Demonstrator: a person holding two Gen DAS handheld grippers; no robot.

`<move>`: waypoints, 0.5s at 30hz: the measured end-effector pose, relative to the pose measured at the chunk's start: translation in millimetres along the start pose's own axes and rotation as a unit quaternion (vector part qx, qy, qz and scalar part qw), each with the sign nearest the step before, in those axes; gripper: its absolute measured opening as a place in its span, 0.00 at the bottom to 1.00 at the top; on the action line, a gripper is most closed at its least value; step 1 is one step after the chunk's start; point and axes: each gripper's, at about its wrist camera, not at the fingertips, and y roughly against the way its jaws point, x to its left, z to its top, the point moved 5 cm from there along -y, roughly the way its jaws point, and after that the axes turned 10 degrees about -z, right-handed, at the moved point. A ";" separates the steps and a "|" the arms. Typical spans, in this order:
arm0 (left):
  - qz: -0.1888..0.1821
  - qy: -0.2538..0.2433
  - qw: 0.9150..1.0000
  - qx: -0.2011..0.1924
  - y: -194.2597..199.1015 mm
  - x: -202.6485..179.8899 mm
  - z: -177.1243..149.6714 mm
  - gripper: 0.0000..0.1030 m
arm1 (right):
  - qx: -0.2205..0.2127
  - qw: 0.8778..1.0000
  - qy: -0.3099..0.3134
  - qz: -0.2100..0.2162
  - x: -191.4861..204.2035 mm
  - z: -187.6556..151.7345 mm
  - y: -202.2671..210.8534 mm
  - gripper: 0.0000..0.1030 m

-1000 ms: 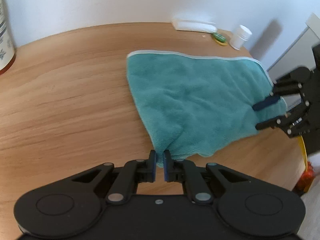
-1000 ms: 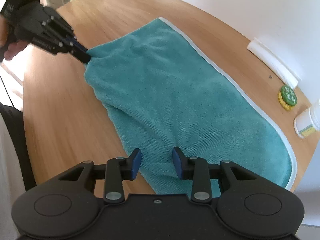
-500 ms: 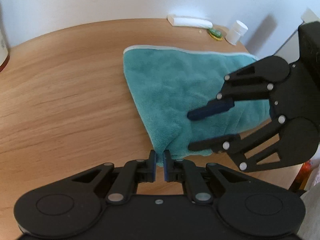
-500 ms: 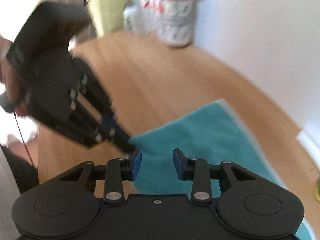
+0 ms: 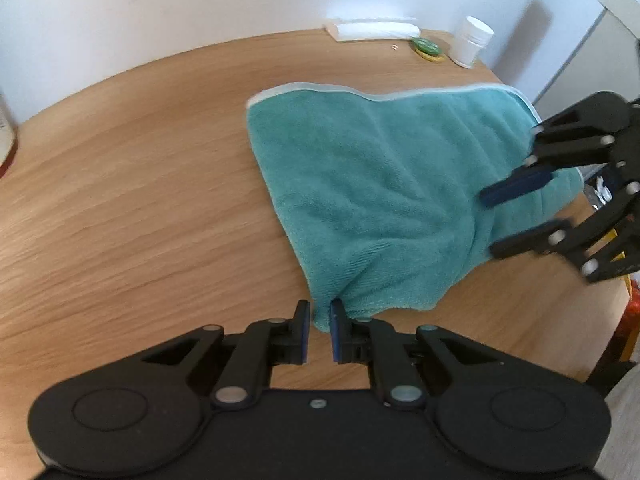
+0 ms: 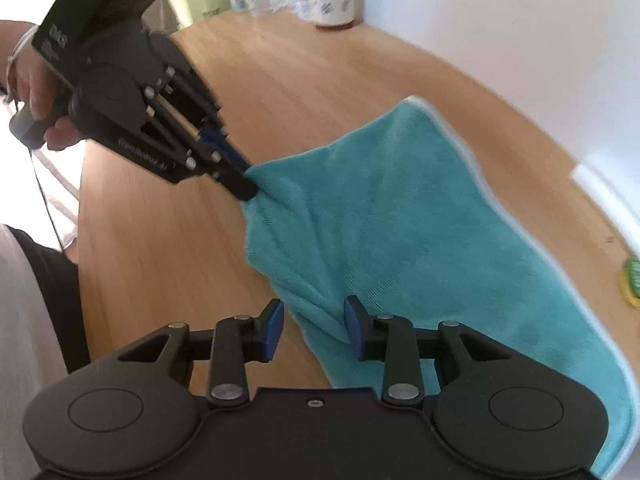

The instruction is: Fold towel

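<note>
The teal towel [image 5: 384, 184] lies on the wooden table [image 5: 140, 200], filling the centre and right of the left wrist view, its pale-trimmed edge toward the upper part of the frame and its surface rumpled with soft ridges. The left gripper [image 5: 318, 330], at lower centre of that view, has its jaws drawn nearly together on the towel's near corner; in the right wrist view the same tool appears at upper left, pinching that corner to a point. The right gripper [image 6: 314, 330] stands with its jaws well apart, straddling the towel's near edge at lower centre of its own view, with cloth between the fingers but no grip on it. Risk, as a judgement: if the right jaws close on too thin a bite, or on one layer only, the edge may slip free during a lift. Uneven pull between the two tools would skew the fold and deepen the wrinkles. A wide sweep could also strike the white bottle [image 5: 470, 42] and green lid [image 5: 547, 47] at upper right.
</note>
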 end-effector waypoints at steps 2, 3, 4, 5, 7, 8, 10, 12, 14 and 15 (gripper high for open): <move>0.001 0.003 1.000 -0.016 7.3 -1.2 6.7 0.13 | -0.003 1.000 -0.010 -0.009 -7.9 -3.3 7.1 0.38; 0.001 0.004 1.000 -0.021 9.8 -0.8 9.9 0.15 | -0.005 1.000 -0.015 -0.014 -11.9 -5.0 10.7 0.38; 0.002 0.006 1.000 -0.025 11.7 -0.1 13.0 0.18 | -0.003 0.999 -0.027 -0.018 -15.2 -9.1 10.5 0.38; -0.002 0.007 1.000 -0.029 14.3 0.2 18.1 0.19 | -0.004 0.999 -0.035 -0.021 -16.8 -11.5 9.6 0.38; 0.007 -0.001 0.999 -0.037 18.5 -1.5 25.6 0.19 | -0.011 0.998 -0.048 -0.026 -17.7 -12.7 7.2 0.38; 0.014 -0.015 0.999 -0.039 21.2 -3.5 30.1 0.19 | -0.025 0.998 -0.054 -0.024 -16.0 -9.9 7.0 0.38; 0.028 -0.043 0.997 -0.053 29.8 -5.4 43.6 0.20 | -0.037 0.997 -0.069 -0.025 -14.3 -4.5 5.3 0.38; 0.020 -0.046 0.997 -0.064 32.3 -5.0 55.6 0.22 | -0.032 0.997 -0.068 -0.026 -10.8 -4.2 -1.9 0.38; 0.007 -0.041 0.997 -0.067 23.7 -10.1 63.5 0.22 | -0.030 0.997 -0.065 -0.034 -7.6 -4.3 -9.6 0.38; -0.004 -0.055 0.997 -0.059 10.9 -20.8 66.1 0.22 | -0.029 0.997 -0.064 -0.038 -6.0 -4.4 -13.4 0.38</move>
